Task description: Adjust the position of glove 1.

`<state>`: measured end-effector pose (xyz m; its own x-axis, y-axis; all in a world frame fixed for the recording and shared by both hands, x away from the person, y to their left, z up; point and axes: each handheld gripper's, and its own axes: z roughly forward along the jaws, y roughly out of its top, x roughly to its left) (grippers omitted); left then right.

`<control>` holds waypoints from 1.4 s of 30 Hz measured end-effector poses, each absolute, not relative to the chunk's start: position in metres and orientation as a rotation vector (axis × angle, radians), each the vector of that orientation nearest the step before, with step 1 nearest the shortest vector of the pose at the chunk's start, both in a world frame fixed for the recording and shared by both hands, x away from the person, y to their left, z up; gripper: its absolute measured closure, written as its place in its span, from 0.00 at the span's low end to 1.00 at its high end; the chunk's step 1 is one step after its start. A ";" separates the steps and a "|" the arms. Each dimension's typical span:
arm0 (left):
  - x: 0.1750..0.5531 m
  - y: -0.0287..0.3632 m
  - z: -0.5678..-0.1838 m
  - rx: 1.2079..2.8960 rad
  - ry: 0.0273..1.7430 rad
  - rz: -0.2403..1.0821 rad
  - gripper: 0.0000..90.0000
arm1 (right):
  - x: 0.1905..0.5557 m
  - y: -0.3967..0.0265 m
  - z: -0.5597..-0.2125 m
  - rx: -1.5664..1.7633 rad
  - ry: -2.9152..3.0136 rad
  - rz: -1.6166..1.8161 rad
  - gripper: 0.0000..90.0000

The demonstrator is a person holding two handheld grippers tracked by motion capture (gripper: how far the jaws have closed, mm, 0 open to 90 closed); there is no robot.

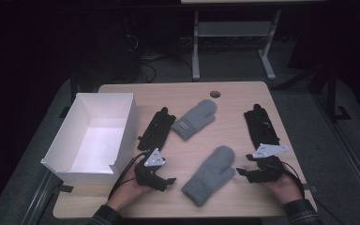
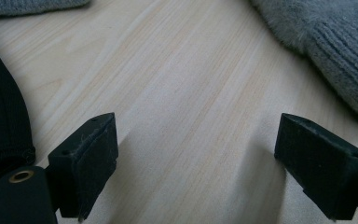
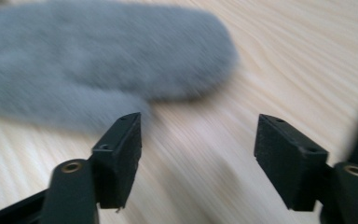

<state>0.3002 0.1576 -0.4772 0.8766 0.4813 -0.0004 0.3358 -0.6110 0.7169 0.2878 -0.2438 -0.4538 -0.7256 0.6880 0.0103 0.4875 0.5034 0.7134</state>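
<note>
While both grippers stand open and empty, the near mitten [image 1: 209, 175] lies on the table [image 1: 234, 98] between them, its long axis slanting away to the right. The right gripper [image 1: 242, 173] is just beside its thumb, nearer than the left gripper [image 1: 169, 182].

the left gripper [image 2: 193, 170] holds its two black jaws wide apart at the bottom of the frame over bare wooden table [image 2: 177, 88]; a grey mitten [image 2: 326, 51] fills the upper right, a black glove [image 2: 0, 112] the left edge
</note>
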 end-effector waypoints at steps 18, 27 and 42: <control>0.299 0.153 -0.476 2.286 0.629 0.253 0.15 | 0.282 -0.274 -0.477 1.108 2.406 0.985 0.19; 0.308 0.144 -0.464 2.293 0.668 0.227 0.16 | 0.283 -0.277 -0.482 1.122 2.396 1.042 0.13; 0.332 0.130 -0.433 2.266 0.624 0.265 0.22 | 0.282 -0.276 -0.482 1.141 2.388 1.041 0.12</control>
<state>0.3319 0.1297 -0.4328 0.8593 0.5114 -0.0006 0.3542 -0.5944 0.7219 0.2825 -0.2763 -0.4820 -0.6415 0.7660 0.0412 0.5516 0.4233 0.7187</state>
